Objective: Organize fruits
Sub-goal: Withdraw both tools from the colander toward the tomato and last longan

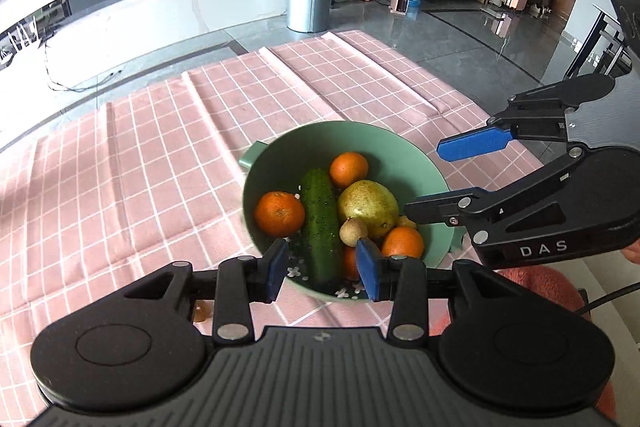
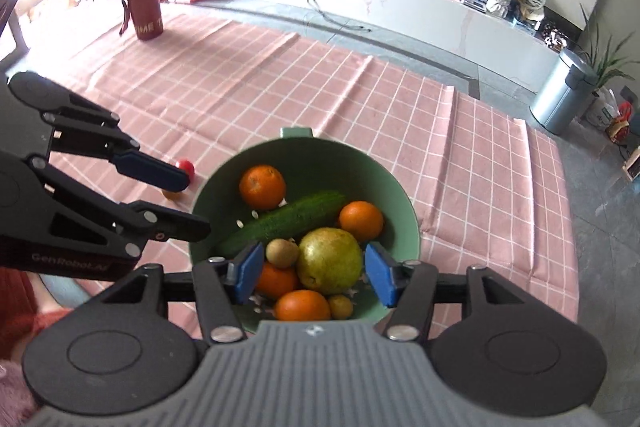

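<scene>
Both claws, left (image 1: 322, 273) and right (image 2: 314, 275), hang open and empty over a green bowl (image 1: 416, 163) of oranges, cucumber (image 1: 320, 223) and pear (image 1: 368, 207) near the bench's front edge. Only the right view shows a tomato (image 2: 186, 167) beside the bowl and a red bottle (image 2: 144, 11) at the far edge.

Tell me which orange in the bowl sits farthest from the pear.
The orange at the bowl's far-left side in the right wrist view. The cucumber lies between it and the pear; the other oranges sit on the pear's side.
</scene>
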### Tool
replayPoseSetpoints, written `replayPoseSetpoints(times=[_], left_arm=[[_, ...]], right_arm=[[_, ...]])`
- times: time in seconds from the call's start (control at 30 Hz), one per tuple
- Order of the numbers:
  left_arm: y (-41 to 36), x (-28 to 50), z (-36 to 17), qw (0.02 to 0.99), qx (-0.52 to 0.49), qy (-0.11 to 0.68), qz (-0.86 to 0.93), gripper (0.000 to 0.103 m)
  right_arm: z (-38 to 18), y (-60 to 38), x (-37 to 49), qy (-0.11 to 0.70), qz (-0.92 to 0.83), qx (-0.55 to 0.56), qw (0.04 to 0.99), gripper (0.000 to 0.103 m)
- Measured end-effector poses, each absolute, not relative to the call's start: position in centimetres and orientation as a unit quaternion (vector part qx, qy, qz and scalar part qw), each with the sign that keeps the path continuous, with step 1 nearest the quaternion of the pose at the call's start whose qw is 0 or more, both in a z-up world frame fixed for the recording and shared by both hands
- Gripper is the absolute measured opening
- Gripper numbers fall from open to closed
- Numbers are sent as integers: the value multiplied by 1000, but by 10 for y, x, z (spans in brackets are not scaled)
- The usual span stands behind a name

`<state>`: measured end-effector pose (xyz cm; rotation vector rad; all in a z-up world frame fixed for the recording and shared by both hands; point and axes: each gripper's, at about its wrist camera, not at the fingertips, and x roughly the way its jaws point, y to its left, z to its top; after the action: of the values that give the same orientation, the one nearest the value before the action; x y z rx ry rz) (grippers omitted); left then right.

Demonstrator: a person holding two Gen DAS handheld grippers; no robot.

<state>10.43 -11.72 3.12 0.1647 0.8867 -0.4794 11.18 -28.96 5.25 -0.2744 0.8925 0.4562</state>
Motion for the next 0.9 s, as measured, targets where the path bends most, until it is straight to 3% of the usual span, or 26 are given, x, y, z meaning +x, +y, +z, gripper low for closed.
replayPoseSetpoints(times=[0.3,0.9], left_arm=[[-63,65,40,897,106,387,-184,47],[-5,72,-15,904,96,402,-113,46]], right_arm=[[35,-256,71,391,189,20,901,54],[-17,-171,50,384,163,81,905,53]])
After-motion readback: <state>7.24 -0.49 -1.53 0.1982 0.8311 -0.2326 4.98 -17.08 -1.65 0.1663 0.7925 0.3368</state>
